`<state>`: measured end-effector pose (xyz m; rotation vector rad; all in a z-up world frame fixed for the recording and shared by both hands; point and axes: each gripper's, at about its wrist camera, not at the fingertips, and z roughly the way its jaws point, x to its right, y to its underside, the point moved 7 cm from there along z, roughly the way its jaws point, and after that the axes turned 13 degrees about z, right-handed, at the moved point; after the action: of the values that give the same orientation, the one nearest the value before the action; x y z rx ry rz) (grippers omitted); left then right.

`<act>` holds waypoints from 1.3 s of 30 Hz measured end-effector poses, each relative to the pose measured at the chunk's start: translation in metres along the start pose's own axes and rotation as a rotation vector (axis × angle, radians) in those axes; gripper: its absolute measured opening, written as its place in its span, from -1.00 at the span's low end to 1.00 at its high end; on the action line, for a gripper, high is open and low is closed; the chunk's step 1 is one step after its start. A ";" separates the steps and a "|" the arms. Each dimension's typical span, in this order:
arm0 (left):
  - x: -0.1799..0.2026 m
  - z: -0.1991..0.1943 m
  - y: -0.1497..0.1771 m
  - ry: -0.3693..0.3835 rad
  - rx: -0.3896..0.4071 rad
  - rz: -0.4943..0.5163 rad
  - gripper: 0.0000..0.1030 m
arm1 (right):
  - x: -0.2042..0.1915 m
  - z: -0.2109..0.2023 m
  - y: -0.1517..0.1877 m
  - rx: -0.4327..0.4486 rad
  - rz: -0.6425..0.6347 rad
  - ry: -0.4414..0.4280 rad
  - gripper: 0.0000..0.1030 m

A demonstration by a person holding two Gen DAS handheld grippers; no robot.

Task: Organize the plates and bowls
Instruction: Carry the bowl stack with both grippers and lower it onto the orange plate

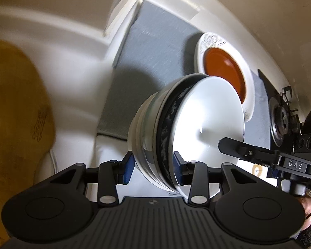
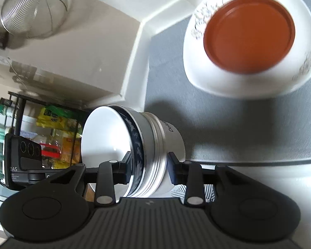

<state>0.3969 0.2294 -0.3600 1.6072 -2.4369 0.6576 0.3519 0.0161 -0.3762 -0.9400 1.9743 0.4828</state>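
Observation:
A stack of nested bowls (image 1: 165,137), white with a dark blue patterned rim, is held in the air between both grippers. My left gripper (image 1: 153,168) is shut on one side of the stack's rim. My right gripper (image 2: 149,167) is shut on the opposite side of the same stack (image 2: 139,145); its finger also shows in the left wrist view (image 1: 228,145). Beyond the stack, an orange plate (image 1: 224,72) lies on a larger white patterned plate (image 1: 209,41) on a grey mat (image 1: 155,41). In the right wrist view the orange plate (image 2: 248,33) and the white plate (image 2: 228,83) sit at upper right.
The grey mat (image 2: 238,128) lies inside a white cabinet or shelf (image 1: 51,51). A wooden board (image 1: 14,114) is at the left. A gas burner (image 1: 284,120) is at the right. A wire strainer (image 2: 33,10) hangs upper left; a rack with bottles and packets (image 2: 51,128) stands left.

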 end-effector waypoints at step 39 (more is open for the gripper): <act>0.115 0.119 -0.161 0.078 -0.006 0.196 -0.19 | 0.092 -0.081 -0.163 0.311 0.057 0.066 -0.19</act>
<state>0.5083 0.0277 -0.3808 1.3246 -2.5567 0.7267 0.4019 -0.1794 -0.4058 -0.7129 2.0653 0.1690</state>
